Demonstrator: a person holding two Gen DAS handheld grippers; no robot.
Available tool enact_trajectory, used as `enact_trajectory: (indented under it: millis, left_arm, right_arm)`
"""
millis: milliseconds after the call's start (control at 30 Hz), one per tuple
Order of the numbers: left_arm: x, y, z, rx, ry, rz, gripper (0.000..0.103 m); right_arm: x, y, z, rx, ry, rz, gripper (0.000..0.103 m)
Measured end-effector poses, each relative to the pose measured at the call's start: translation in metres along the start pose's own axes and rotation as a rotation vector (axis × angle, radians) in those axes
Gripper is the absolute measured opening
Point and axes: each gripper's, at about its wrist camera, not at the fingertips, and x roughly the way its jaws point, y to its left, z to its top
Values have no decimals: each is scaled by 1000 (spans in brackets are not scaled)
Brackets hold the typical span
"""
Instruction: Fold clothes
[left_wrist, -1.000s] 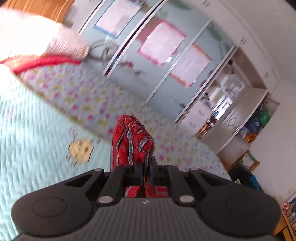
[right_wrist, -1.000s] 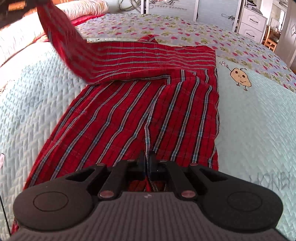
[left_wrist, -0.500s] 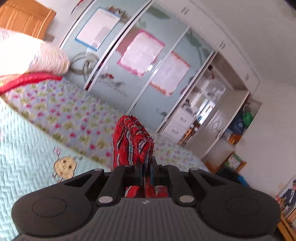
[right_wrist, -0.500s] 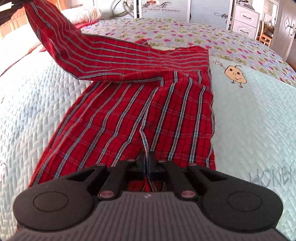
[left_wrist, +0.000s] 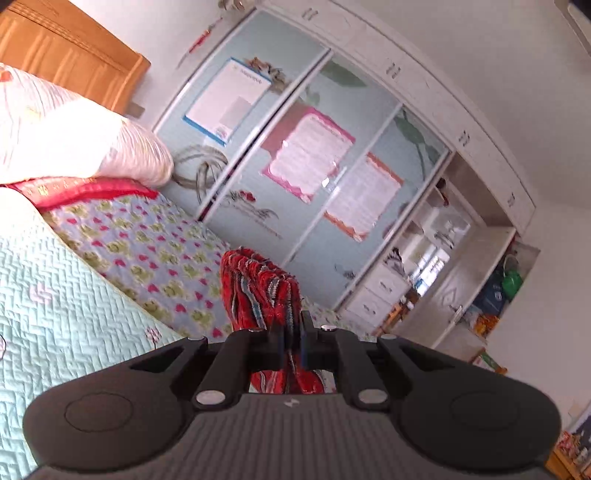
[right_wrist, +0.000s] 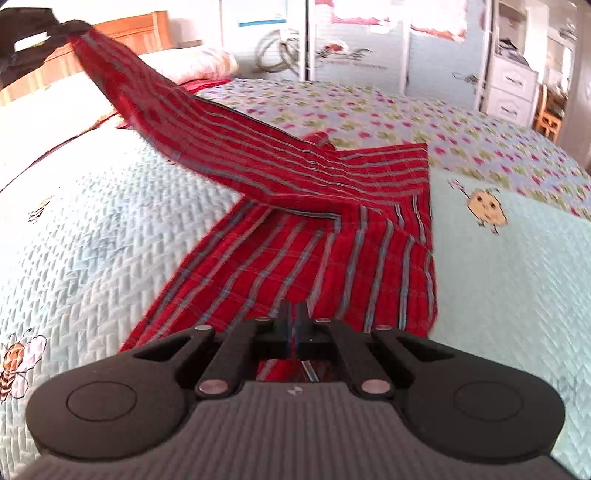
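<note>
Red plaid cotton trousers (right_wrist: 288, 258) with thin blue-grey stripes lie spread on a bed, pinched at two places by a pair of handheld black grippers. Nearest the right wrist camera, the right gripper (right_wrist: 295, 325) has its two fingers closed together on the near edge of the cloth, the fabric passing between the tips and showing again beneath them. Beyond those tips the garment stretches away across a pale mint quilted bedspread (right_wrist: 110, 240) stitched in a herringbone pattern, with an embroidered bee (right_wrist: 16, 363) at the near left and a small yellow cartoon figure (right_wrist: 485, 208) to the right of the cloth. Farther on, one long part of the trousers rises off the bed in a taut diagonal band toward the upper left corner, where the left gripper (right_wrist: 64, 27) holds its end aloft. In the left wrist view, the left gripper (left_wrist: 291, 328) is clamped on a bunched, gathered fold of the same red fabric (left_wrist: 258, 291), which stands up just past the fingertips and hangs below them. Behind it run a floral sheet with pink and green motifs (left_wrist: 147, 251), a white pillow (left_wrist: 110, 147), an orange wooden headboard (left_wrist: 74, 55), and a white wardrobe with pale blue sliding doors (left_wrist: 314, 166) carrying posters
</note>
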Motion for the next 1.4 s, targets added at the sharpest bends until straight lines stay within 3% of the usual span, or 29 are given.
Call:
enact_trajectory:
  millis: [100,300,433,533,633,700,867,933,1000,1067,1133,1200,1333,1400]
  left_arm:
    - [11,5,-6,29,42,22,7]
    - [32,37,-31,61,106,182,7]
    - [44,58,-43,85,145,286,7]
    - [48,66,-44,99,154,319,7]
    - [52,65,-41,144,151,329,7]
    - [59,63,-39,185,148,335,7]
    - [74,66,-44,210,178,368,9]
    - [71,78,-48,132,203,389,14]
    - [67,92,-52,41,229,407,47]
    - [55,108,-56,-48,245,424,60]
    - [37,126,-61,-131,244,456,61]
    - [14,147,-67,-248,227,496,70]
    - [-35,191,-81,-535,200,467,73]
    - [-58,188,-82,-506,176,449,73]
  right_arm:
    - [11,6,-1,-6,28,13,0]
    - [26,10,-10,31,46,75,0]
    - [11,2,-20,104,3,129,1]
    - [-16,-11,-31,156,-34,79,4]
    - [-43,-24,-47,173,-29,-5,28]
    - [-56,-28,-60,162,8,-44,31]
    - [-73,-27,-89,156,87,-31,38]
    - [-75,-25,-98,149,102,-51,42]
    - [-82,-28,-103,189,97,-65,42]
    - [-90,-34,-107,246,80,-75,42]
    - [-100,-43,-113,312,64,-93,43]
    - [-112,-53,-122,392,51,-110,43]
    - [-140,-75,-146,556,34,-151,44]
    - [-158,-84,-162,609,50,-196,44]
